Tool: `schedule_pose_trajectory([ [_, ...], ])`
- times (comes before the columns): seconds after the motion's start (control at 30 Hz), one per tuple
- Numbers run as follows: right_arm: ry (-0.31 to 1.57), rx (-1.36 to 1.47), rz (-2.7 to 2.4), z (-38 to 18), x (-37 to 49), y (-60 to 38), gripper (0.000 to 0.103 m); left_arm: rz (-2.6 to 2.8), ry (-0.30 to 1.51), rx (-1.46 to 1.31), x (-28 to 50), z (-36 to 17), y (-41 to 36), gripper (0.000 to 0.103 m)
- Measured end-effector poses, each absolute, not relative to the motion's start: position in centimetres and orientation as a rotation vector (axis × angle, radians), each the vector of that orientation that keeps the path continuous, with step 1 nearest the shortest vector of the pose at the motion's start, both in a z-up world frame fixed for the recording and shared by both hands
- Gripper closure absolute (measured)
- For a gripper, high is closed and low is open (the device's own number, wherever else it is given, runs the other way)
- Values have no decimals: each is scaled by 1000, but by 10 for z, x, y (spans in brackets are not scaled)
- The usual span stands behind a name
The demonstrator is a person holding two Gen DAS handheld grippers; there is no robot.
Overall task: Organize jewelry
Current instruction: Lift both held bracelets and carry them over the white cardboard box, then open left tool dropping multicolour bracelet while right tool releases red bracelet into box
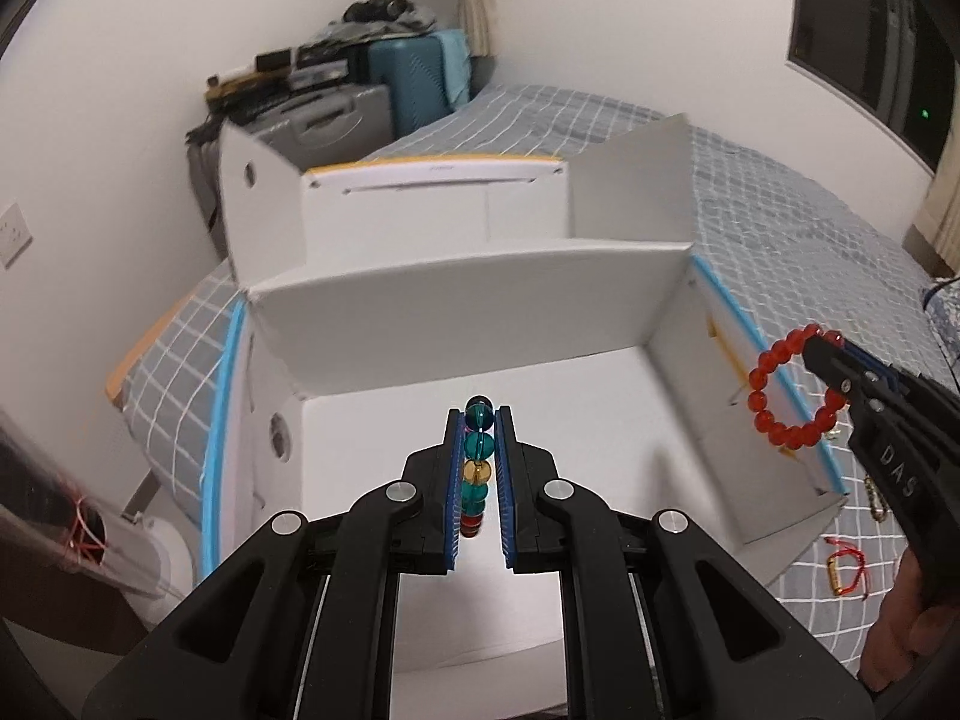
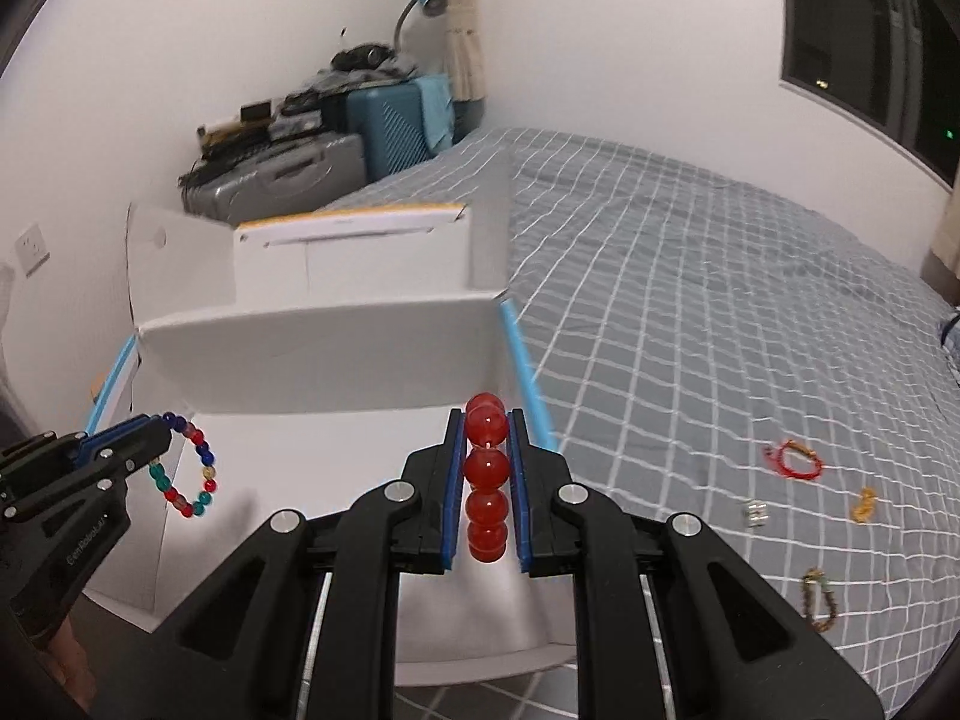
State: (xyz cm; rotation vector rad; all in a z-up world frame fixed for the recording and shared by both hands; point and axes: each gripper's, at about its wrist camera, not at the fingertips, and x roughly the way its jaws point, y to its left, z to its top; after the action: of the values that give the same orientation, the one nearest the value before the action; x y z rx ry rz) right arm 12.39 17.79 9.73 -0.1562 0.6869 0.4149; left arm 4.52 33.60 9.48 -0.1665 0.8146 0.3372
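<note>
My left gripper (image 1: 479,420) is shut on a multicolored bead bracelet (image 1: 478,450) with teal, amber and red beads, and holds it over the open white box (image 1: 456,324). The bracelet also shows in the right wrist view (image 2: 191,474), hanging from the left gripper (image 2: 162,429). My right gripper (image 2: 487,420) is shut on a red bead bracelet (image 2: 486,468) above the box's right side. The red bracelet shows in the left wrist view (image 1: 792,390), hanging from the right gripper (image 1: 819,348) over the box's right wall.
The box (image 2: 312,348) stands on a bed with a grey checked cover (image 2: 690,312). On the cover lie a red cord bracelet (image 2: 795,461), an orange piece (image 2: 863,505), a small silver piece (image 2: 756,513) and a dark bead bracelet (image 2: 819,597). Suitcases (image 2: 336,162) stand behind the bed.
</note>
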Motion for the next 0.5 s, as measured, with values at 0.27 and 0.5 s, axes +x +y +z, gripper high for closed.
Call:
schedule_pose_trajectory([
  [0.27,783,-206,422,63,132,212,90,376,902,-212,49,69,359,94],
  [0.5,883,-225,427,40,140,222,90,393,947,-228,51,57,367,94],
])
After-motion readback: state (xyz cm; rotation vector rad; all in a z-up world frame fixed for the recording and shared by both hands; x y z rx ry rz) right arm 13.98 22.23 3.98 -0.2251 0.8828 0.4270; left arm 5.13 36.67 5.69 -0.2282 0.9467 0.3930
